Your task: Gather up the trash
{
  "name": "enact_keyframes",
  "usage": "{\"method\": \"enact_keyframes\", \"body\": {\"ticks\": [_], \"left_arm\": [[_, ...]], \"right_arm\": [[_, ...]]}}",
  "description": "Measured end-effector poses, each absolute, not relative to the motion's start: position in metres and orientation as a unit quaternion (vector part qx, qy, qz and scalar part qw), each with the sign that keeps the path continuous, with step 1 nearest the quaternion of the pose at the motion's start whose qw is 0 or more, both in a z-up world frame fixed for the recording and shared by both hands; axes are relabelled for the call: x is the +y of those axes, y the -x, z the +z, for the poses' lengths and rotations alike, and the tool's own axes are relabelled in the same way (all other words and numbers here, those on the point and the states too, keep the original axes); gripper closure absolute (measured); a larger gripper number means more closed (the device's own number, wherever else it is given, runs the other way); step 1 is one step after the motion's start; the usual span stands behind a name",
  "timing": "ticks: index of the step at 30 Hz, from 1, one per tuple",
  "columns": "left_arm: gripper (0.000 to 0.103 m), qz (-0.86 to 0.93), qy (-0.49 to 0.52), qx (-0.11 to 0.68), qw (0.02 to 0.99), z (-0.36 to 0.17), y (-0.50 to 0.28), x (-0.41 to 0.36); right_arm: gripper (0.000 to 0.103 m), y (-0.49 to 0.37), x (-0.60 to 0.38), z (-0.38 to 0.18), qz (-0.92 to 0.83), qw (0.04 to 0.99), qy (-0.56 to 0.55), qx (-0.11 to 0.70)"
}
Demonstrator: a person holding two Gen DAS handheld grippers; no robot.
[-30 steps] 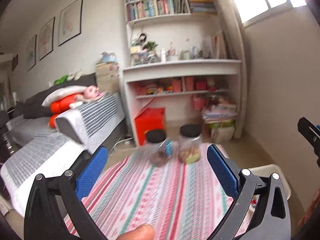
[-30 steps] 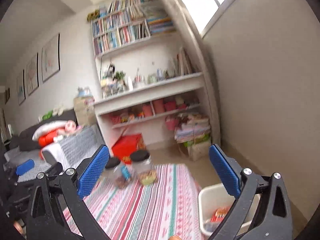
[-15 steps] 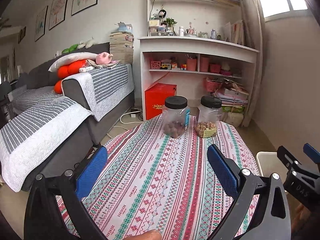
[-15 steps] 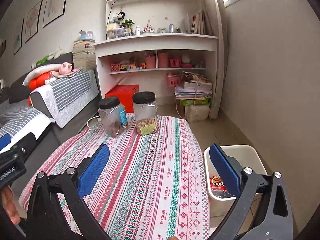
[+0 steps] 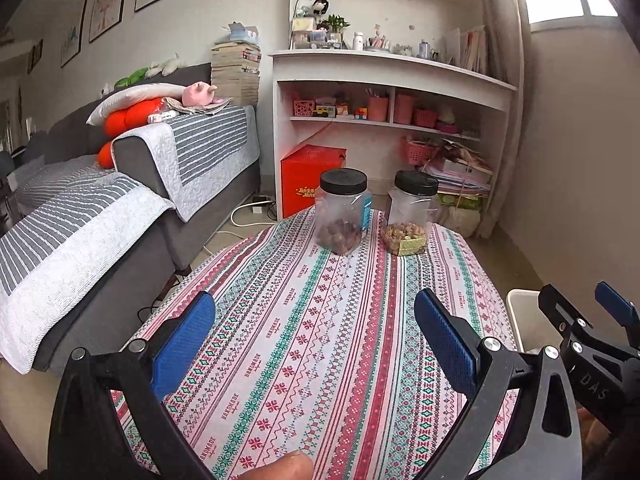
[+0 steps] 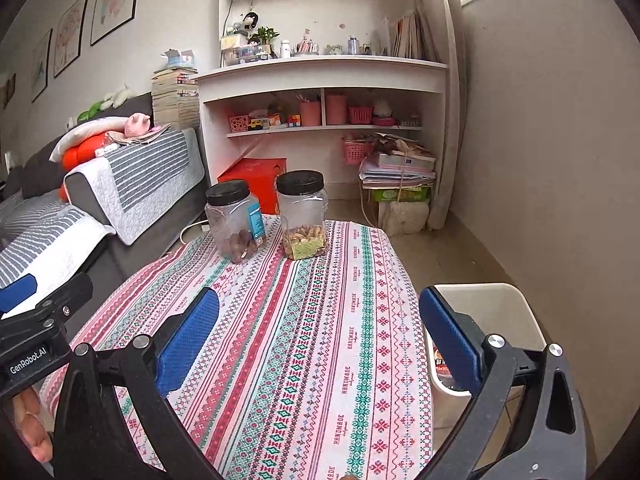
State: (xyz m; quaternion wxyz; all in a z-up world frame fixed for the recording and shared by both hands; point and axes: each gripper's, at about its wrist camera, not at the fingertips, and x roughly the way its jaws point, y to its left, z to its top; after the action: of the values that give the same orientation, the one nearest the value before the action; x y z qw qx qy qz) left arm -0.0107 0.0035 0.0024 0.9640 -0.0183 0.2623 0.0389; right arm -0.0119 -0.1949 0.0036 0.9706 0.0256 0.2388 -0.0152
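Observation:
My left gripper [image 5: 314, 344] is open and empty above the near part of a table with a striped patterned cloth [image 5: 320, 320]. My right gripper [image 6: 318, 338] is open and empty over the same cloth [image 6: 320, 340], near its right edge. A white bin [image 6: 492, 312] stands on the floor right of the table, also in the left wrist view [image 5: 528, 316]. A red snack wrapper [image 6: 442, 364] lies inside it, partly hidden by my right finger. I see no loose trash on the cloth.
Two clear jars with black lids, one with dark nuts [image 5: 342, 216] [image 6: 236, 220] and one with pale nuts [image 5: 410, 216] [image 6: 304, 216], stand at the table's far end. A grey sofa [image 5: 120, 200] runs along the left. A white shelf unit [image 5: 392, 120] and red box [image 5: 310, 178] stand behind.
Both grippers have tilted down from the wall and shelves toward the table. The views have steadied and the bin shows more fully. Both grippers stay open.

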Motion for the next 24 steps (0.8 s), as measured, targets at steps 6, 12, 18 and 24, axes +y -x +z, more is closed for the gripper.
{"method": "enact_keyframes", "body": {"ticks": [6,12,18,24], "left_arm": [[0.006,0.027,0.014,0.258,0.966,0.003,0.012,-0.003],[0.006,0.021,0.019,0.254,0.967,0.004,0.013,-0.006],[0.006,0.017,0.021,0.253,0.967,0.005,0.014,-0.008],[0.006,0.013,0.021,0.253,0.967,0.005,0.014,-0.011]], "right_arm": [[0.007,0.017,-0.197,0.007,-0.014,0.973,-0.032,0.226],[0.007,0.023,-0.196,0.008,-0.02,0.976,-0.027,0.217],[0.007,0.024,-0.205,0.007,-0.027,0.975,-0.035,0.218],[0.007,0.024,-0.208,0.006,-0.028,0.974,-0.04,0.219]]}}
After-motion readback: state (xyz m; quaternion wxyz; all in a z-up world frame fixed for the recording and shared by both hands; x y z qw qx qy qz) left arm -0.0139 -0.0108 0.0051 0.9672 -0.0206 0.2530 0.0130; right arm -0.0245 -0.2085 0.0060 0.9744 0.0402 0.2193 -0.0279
